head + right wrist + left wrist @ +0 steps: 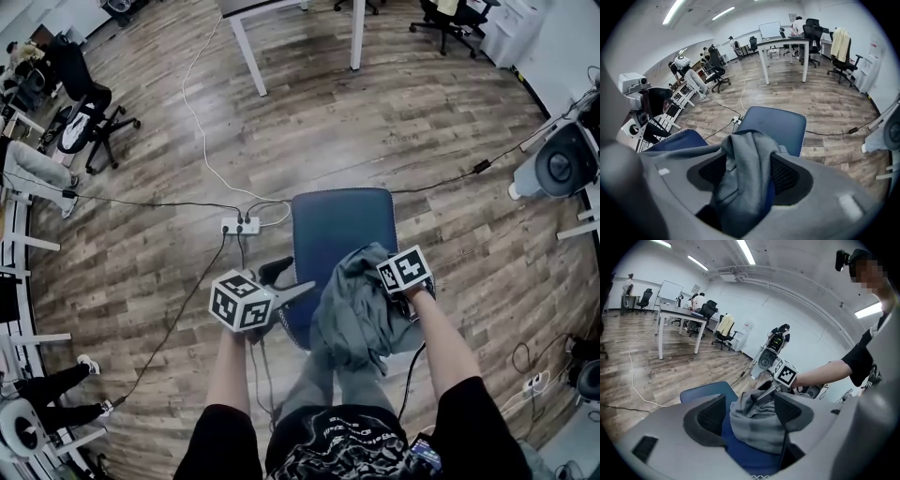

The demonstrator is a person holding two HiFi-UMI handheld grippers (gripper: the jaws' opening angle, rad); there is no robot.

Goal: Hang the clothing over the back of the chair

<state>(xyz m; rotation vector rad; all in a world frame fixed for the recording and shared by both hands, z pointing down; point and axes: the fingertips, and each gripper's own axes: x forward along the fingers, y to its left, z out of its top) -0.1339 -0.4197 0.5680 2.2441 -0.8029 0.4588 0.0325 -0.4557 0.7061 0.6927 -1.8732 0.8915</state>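
Head view shows the grey garment (358, 314) heaped over the top edge of the blue chair (342, 225). It is bunched toward the right end of the backrest (294, 326) rather than spread along it, and folds hang down on the person's side. Right gripper view shows the right tool (747, 176) with its jaws apart and a thick fold of the cloth lying loosely in the gap; the pads do not look to be pinching it. Left gripper view shows the left tool (750, 412) likewise open and clamping nothing, pointed at the heap from just beside the backrest's left end.

The main risk, as I judge it, is that fold in the right tool. If the tool lifts away while fabric rests against a textured pad, the cloth could catch and be dragged off the backrest. The lopsided heap is the second risk: more weight seems to hang on one side, so it could slide to the wooden floor (422, 141) or onto the seat. The left tool holds nothing, so nothing steadies the heap.
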